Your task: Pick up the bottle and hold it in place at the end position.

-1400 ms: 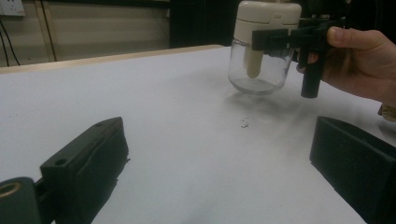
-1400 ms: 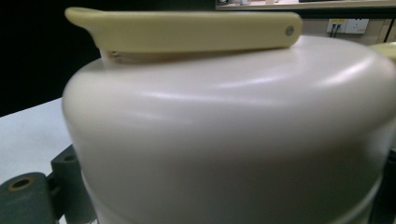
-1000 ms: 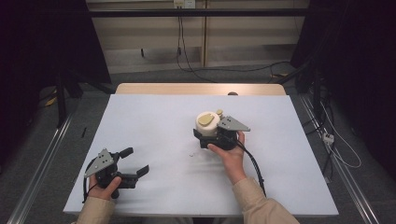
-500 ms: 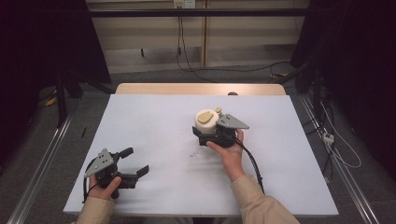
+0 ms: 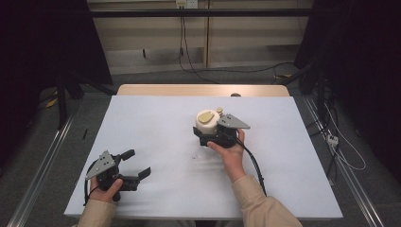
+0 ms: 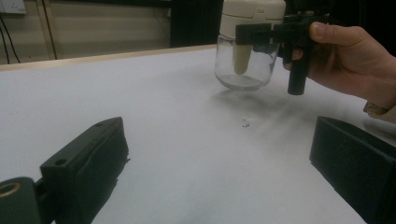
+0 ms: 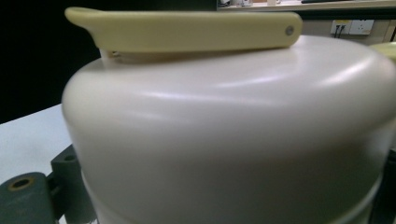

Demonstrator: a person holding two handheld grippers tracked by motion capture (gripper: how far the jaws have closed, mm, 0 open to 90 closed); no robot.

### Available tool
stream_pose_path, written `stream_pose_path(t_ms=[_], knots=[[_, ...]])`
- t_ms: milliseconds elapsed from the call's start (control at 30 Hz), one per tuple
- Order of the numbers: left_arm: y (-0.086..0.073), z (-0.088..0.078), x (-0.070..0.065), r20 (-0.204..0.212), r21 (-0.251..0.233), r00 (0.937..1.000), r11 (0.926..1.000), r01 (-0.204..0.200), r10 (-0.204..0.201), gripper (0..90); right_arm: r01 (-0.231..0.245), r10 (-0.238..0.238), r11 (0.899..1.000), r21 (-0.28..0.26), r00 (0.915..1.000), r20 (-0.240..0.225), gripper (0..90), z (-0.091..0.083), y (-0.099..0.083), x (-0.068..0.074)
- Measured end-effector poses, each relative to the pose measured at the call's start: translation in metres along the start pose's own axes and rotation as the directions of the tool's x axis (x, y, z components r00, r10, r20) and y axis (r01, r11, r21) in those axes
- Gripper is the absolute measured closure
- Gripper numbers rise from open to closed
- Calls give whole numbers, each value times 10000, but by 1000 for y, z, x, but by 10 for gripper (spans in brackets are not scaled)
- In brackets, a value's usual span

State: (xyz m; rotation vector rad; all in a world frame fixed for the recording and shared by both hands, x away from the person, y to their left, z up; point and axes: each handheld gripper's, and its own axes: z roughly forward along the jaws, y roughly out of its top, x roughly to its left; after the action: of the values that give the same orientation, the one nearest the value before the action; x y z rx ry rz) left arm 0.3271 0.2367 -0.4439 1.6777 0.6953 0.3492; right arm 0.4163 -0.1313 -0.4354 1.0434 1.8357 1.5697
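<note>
The right hand-held gripper (image 5: 208,134) pinches a jar (image 5: 206,124) between its two black jaws, just under the jar's big cream lid (image 7: 224,135). The jar stands straight up, with its long way going up and down. Its clear glass bottom (image 6: 243,67) hangs a little above the desk (image 5: 156,123), not touching it, and a soft shadow lies under it. It is near the middle of the desk, a bit toward the right side. On top of the lid lies a flat yellowish flap (image 7: 187,30). From the right gripper view the flap lies flat across the top, with its curled tip on the left and a small pin on the right. The right hand (image 5: 231,153) holds this hand-held gripper from behind. The left hand-held gripper (image 5: 135,165) rests low on the near left part of the desk, well apart from the jar. Its jaws are spread wide and hold nothing. The left hand (image 5: 106,187) wraps around it.
</note>
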Motion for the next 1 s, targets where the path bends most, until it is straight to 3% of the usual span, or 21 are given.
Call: stream_pose_path(t_ms=[1000], knots=[[-2, 1, 0, 35, 114, 10000, 9999, -12, 12, 38, -32, 32, 10000, 93, 10000, -8, 68, 13, -1, -4]])
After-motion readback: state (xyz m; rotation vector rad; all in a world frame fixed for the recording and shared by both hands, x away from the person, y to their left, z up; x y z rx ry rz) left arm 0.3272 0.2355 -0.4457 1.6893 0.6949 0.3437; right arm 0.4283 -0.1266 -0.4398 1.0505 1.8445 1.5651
